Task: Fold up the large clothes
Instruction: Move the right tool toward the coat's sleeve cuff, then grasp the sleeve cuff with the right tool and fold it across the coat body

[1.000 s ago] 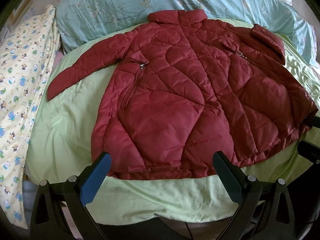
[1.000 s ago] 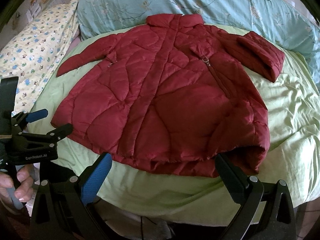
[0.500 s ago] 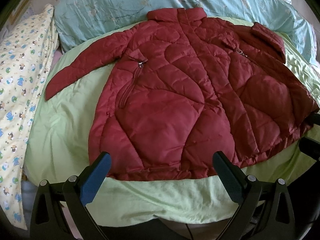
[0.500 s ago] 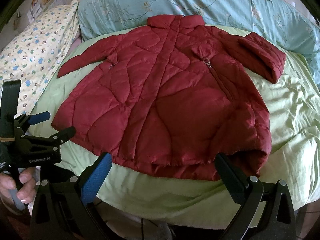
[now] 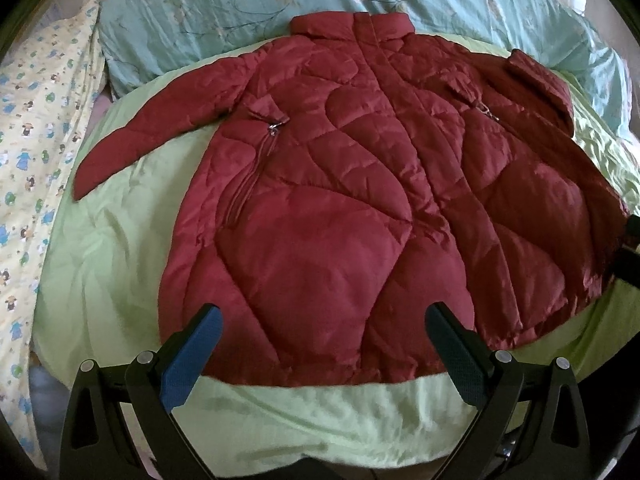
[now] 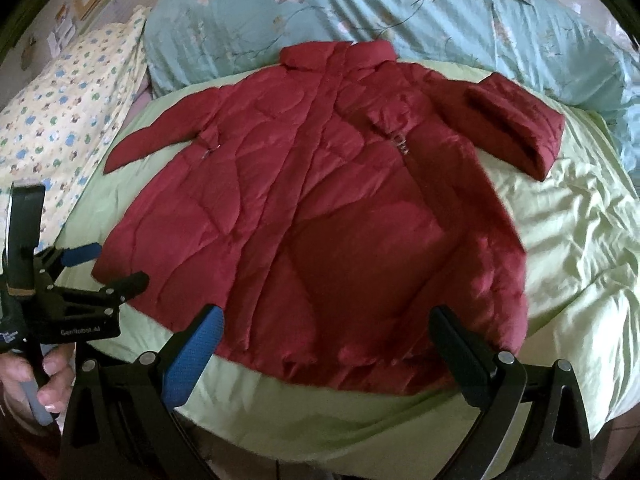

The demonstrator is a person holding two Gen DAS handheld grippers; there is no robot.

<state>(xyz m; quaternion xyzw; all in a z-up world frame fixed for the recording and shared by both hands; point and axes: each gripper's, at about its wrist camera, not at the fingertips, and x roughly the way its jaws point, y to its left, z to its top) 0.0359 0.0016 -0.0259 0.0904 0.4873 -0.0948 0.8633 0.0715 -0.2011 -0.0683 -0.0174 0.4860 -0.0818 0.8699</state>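
A bed covered by a wrinkled pale green quilt (image 5: 104, 272) (image 6: 576, 240) carries a dark red quilted coat (image 5: 340, 208) (image 6: 320, 216) laid flat, collar toward the far end. At that end lies 1 light blue floral duvet (image 5: 224, 4) (image 6: 440, 20); 1 yellow cartoon-print pillow (image 5: 36, 136) (image 6: 68, 108) lies along the left edge.

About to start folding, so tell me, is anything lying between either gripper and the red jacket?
Nothing visible is. Both the left gripper and the right gripper hang open just short of the jacket, over bare green sheet by its hem.
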